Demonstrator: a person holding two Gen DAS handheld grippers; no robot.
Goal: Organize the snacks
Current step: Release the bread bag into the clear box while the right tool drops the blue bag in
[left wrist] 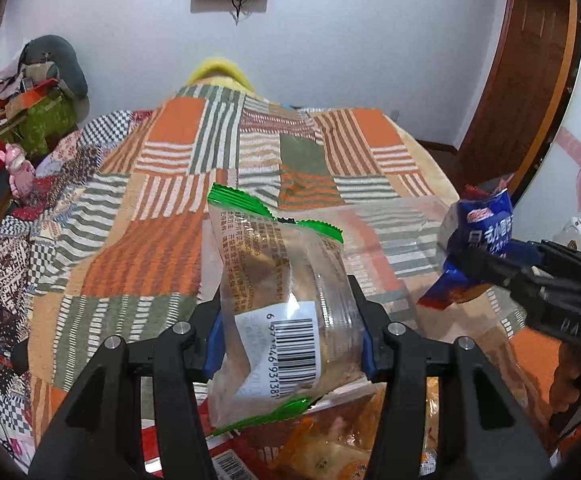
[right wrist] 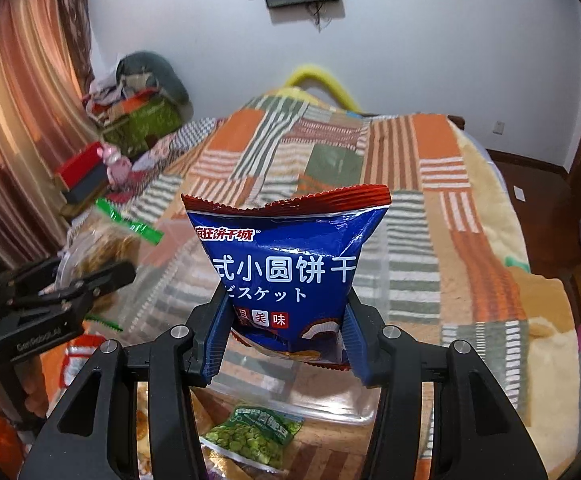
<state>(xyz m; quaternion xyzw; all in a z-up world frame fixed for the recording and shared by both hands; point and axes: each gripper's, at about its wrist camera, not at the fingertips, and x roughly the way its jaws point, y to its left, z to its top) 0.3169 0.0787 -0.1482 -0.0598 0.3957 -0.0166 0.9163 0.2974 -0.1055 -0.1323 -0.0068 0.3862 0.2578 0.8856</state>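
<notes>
My left gripper (left wrist: pixel 288 322) is shut on a clear snack packet with green edges and a barcode (left wrist: pixel 282 296), held above the bed. My right gripper (right wrist: pixel 288 328) is shut on a blue biscuit bag with a red top seam (right wrist: pixel 290 256), also held up. In the left wrist view the blue bag (left wrist: pixel 478 236) and the right gripper (left wrist: pixel 486 268) show at the right. In the right wrist view the clear packet (right wrist: pixel 98 240) and the left gripper (right wrist: pixel 90 276) show at the left. A clear plastic container (right wrist: pixel 330 412) lies below, with a green pea packet (right wrist: pixel 250 440) and other snacks inside.
A patchwork orange, green and white striped blanket (left wrist: pixel 250 152) covers the bed. A red box (right wrist: pixel 82 164) and a pink toy (right wrist: pixel 116 168) sit at the left beside a pile of clothes (right wrist: pixel 138 92). A wooden door (left wrist: pixel 530 80) stands at the right.
</notes>
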